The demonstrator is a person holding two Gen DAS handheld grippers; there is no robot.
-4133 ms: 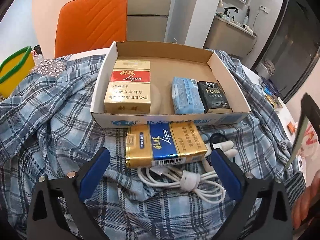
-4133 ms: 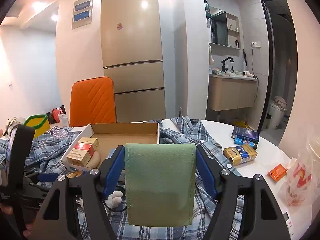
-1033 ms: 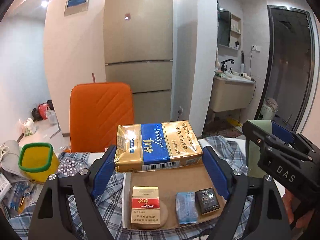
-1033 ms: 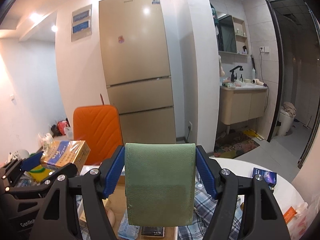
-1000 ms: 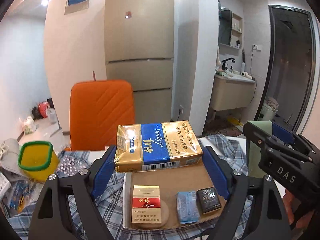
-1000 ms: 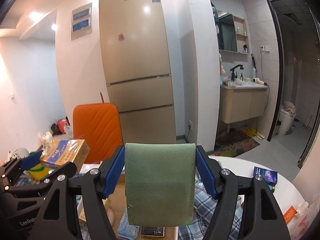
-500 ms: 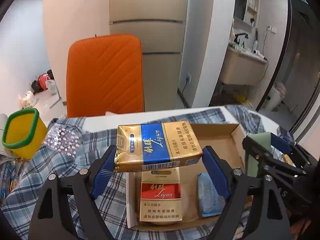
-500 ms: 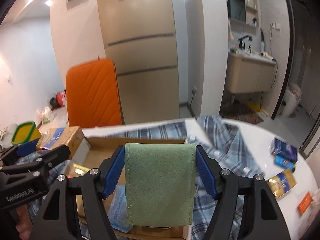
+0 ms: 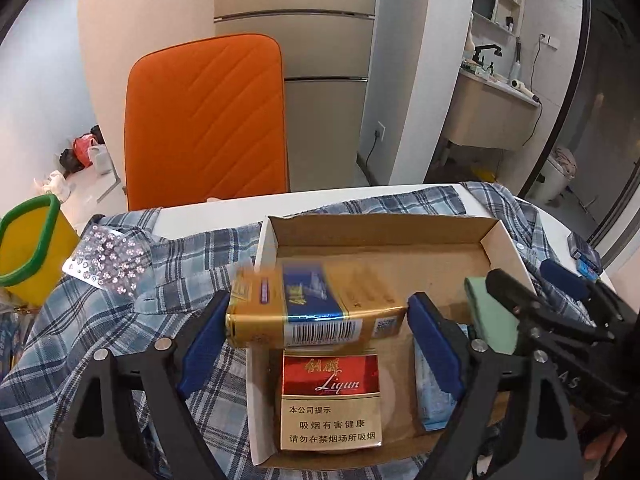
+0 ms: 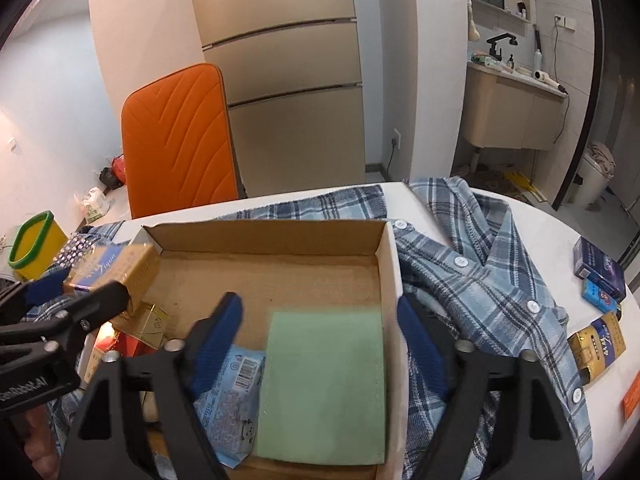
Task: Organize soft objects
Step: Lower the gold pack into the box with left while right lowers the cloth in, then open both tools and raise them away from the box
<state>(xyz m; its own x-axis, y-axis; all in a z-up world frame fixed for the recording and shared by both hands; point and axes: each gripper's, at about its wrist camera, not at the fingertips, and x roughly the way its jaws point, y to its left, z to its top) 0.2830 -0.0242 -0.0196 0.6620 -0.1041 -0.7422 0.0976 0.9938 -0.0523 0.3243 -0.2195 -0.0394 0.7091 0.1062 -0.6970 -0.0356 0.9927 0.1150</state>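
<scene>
A shallow cardboard box (image 9: 384, 232) (image 10: 264, 236) sits on a blue plaid shirt (image 9: 100, 328) (image 10: 472, 280). My left gripper (image 9: 318, 320) has its jaws spread around a gold-and-blue Liqun pack (image 9: 316, 308), which is blurred and tilted above the box's left part. Below it in the box lie a red-and-gold Liqun pack (image 9: 330, 396) and a light-blue tissue pack (image 9: 432, 396) (image 10: 228, 392). My right gripper (image 10: 320, 344) is open over the box's right part, and a green folded pad (image 10: 324, 384) sits between its jaws without touching them.
An orange chair (image 9: 204, 120) stands behind the white table. A yellow cup with green rim (image 9: 28, 244) and a studded sheet (image 9: 108, 260) lie at the left. More packs (image 10: 598, 276) lie on the table at the right, beside a gold pack (image 10: 598, 348).
Both grippers have come down over the box. The left jaws have spread and the gold-and-blue pack is blurred and tilting. The right jaws have opened wide and the green pad now sits loose and lower.
</scene>
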